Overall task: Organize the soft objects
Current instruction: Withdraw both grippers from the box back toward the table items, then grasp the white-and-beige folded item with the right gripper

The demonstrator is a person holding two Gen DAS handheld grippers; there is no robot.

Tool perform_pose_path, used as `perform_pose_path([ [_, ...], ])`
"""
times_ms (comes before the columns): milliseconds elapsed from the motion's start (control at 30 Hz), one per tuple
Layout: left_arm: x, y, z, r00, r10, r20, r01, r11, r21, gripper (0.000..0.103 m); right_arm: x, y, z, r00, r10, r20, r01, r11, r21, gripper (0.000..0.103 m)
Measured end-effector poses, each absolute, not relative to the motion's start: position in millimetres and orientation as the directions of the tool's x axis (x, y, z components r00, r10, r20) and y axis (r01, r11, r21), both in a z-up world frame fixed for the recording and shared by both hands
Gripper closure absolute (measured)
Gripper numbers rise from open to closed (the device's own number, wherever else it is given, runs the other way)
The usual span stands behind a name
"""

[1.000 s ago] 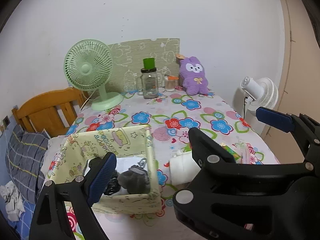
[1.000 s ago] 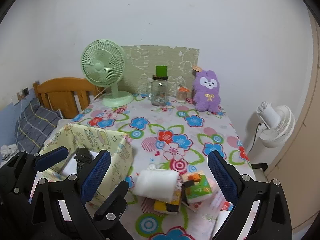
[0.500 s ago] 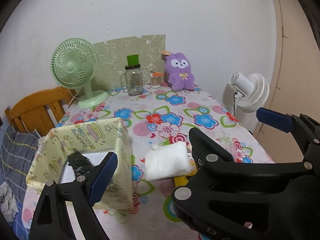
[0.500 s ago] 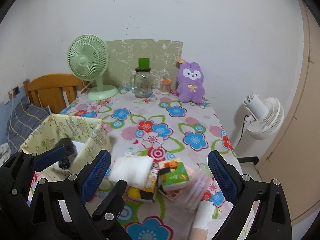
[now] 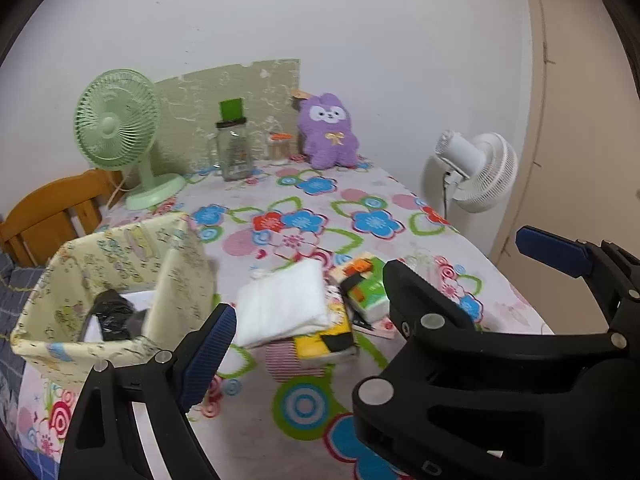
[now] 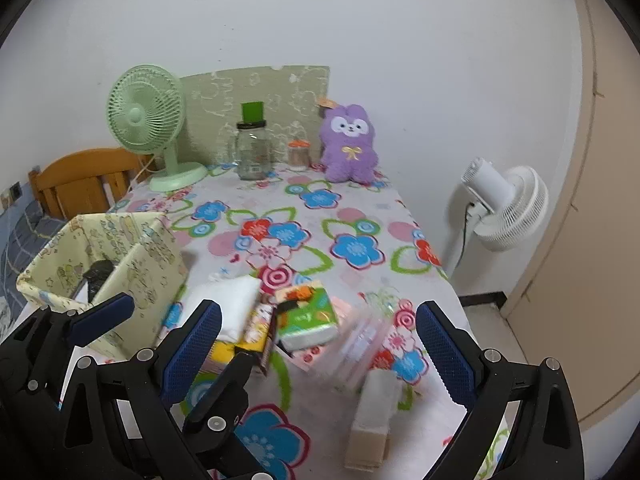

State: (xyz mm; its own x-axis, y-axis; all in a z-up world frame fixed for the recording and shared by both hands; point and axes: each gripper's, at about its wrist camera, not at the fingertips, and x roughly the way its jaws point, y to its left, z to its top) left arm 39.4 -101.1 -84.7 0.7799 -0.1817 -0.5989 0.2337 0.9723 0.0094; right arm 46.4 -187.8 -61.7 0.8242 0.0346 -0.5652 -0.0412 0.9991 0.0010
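A yellow patterned fabric box stands at the table's left with dark soft items inside. Beside it a folded white cloth lies on a yellow pack, next to a green tissue pack. A clear pink pack and a beige folded cloth lie near the front edge. A purple plush sits at the back. My left gripper is open and empty above the pile. My right gripper is open and empty over the packs.
A green desk fan, a glass jar with a green lid and a small jar stand at the back of the flowered table. A white floor fan stands off the right edge. A wooden chair is at the left.
Both grippers have pulled back and to the right, away from the fabric box. The pile of packs and the front table edge have come into view. Both stay open.
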Motion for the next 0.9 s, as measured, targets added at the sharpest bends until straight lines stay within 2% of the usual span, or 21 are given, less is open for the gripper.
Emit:
perform_pose_path([
  [667,44,-135,-139,0.692,-0.204,-0.693,0.296,0.955,0.015,0.017,39,-233,-123,0.765,-0.044,-0.643,0.078,0.997,0.025,0.004],
  [900,46,-143,-151,0.676,-0.194,-0.711,0.307,0.951,0.032,0.018,43,-242,-141,0.736,-0.041,-0.676,0.094,0.995,0.042,0.015],
])
